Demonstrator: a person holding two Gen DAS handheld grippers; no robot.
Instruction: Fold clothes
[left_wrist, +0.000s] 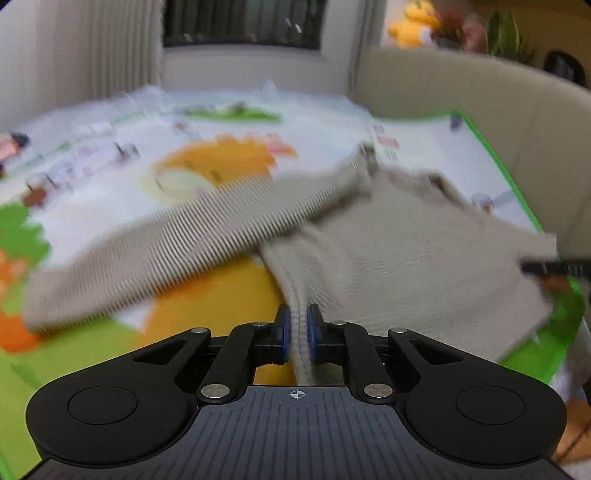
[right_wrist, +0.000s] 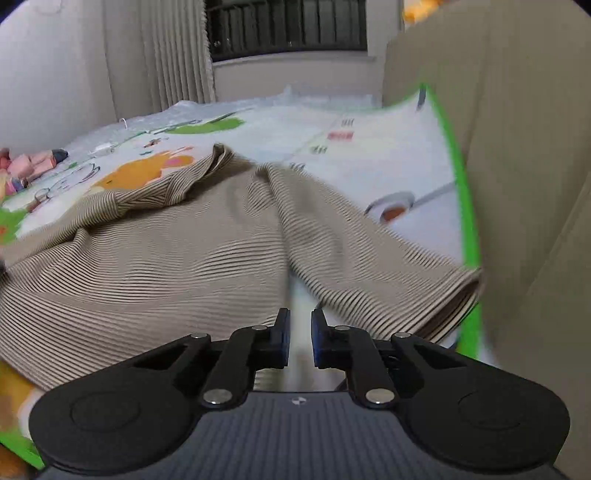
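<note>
A beige ribbed sweater (left_wrist: 388, 240) lies on a colourful play mat (left_wrist: 207, 291). One sleeve (left_wrist: 177, 251) stretches out to the left. My left gripper (left_wrist: 298, 325) is shut on a bunched edge of the sweater and the view is blurred. In the right wrist view the sweater (right_wrist: 177, 251) spreads ahead and to the left, with its other sleeve (right_wrist: 369, 258) running right. My right gripper (right_wrist: 300, 328) stands over the gap between body and sleeve with a narrow gap between its jaws and nothing in them.
A beige sofa (right_wrist: 517, 184) rises close on the right, against the mat's green border (right_wrist: 461, 177). Curtains (right_wrist: 173, 55) and a window (right_wrist: 288, 29) stand behind. Small toys (right_wrist: 29, 166) lie at the mat's far left. A dark object (left_wrist: 554, 267) shows at the sweater's right edge.
</note>
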